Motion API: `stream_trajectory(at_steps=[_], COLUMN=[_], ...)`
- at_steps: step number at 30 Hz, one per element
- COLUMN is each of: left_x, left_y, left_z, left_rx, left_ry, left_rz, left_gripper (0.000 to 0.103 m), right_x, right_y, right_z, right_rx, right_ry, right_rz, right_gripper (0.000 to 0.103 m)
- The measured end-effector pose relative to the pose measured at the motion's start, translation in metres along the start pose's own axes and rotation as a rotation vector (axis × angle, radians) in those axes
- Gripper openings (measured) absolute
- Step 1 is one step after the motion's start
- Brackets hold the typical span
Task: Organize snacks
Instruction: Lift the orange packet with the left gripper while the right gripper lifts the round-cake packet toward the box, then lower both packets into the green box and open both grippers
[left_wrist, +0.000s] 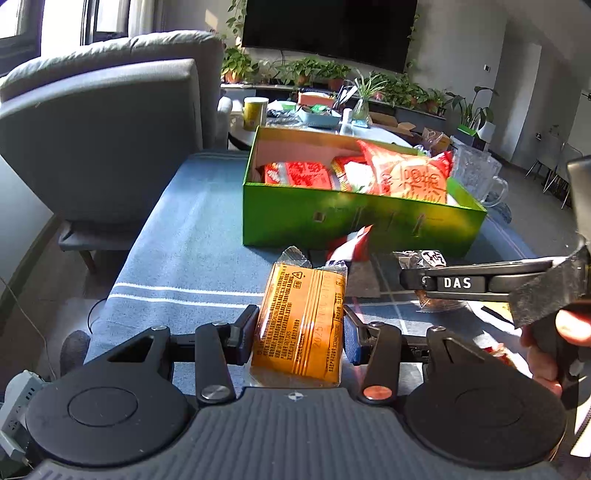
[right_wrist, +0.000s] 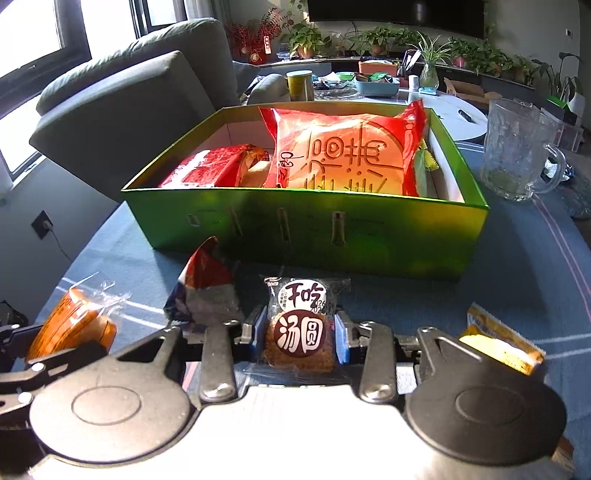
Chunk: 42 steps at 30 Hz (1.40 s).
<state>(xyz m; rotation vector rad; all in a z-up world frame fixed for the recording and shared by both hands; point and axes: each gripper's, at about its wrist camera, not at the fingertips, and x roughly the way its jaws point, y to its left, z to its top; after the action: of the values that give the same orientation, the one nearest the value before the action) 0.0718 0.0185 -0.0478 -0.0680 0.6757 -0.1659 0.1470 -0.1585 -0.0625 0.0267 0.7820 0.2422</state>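
Two grippers are in use, one per hand. One green box (right_wrist: 303, 236) stands open on the bench (left_wrist: 192, 236), which is covered by a blue cloth with pale stripes. At least three red-wrapped snack packs lie inside the box; the largest red pack (right_wrist: 343, 155) leans against its far wall.

Outside the box, four snacks are counted. The orange-wrapped snack (left_wrist: 301, 325) sits between the pads of the left gripper (left_wrist: 301, 328), which is clamped on its two long sides; the pack points forward toward the near wall of the box. The round brown cake in clear wrap (right_wrist: 299, 332) sits between the blue pads of the right gripper (right_wrist: 300, 336), and both pads press its sides, so this gripper grips it. A red-and-dark packet (right_wrist: 205, 291) lies on the cloth just in front of the box, between the two grippers. A yellow packet (right_wrist: 502, 347) lies on the cloth to the right of the right gripper.

One glass mug (right_wrist: 517, 147) stands just beside the right end of the box. One grey armchair (left_wrist: 103, 122) stands beyond the left edge of the bench.

The near wall of the box rises directly ahead of both grippers. Bare cloth extends left of the box to the bench edge.
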Motion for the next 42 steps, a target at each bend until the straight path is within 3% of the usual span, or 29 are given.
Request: stream_trajectory(at_steps=[10,17,30,42], left_x=[-0.019,-0.024,-0.004,0.044], left_y=[-0.02,-0.024,-0.029,-0.017], left_z=[0.005,0.025,0.076,0.108], left_rx=[0.045,0.047,0.061,0.036], left_ry=[-0.042,-0.085,-0.149,-0.126], left_rz=[-0.001,0.004,0.007,0.023], left_gripper=[0.043,0.043,0.043,0.043], right_x=[-0.052,-0.072,-0.074,-0.048], right_y=[-0.004,-0.005,-0.008,0.0], right_z=[0.007,0.014,0.047,0.078], right_rx=[0.022,0.029,0.02,0.017], right_ry=[-0.115,-0.173,-0.241,-0.241], right_rz=[0.063,0.129,0.143,0.151], right_gripper=[0.066,0.066,0.066,0.066])
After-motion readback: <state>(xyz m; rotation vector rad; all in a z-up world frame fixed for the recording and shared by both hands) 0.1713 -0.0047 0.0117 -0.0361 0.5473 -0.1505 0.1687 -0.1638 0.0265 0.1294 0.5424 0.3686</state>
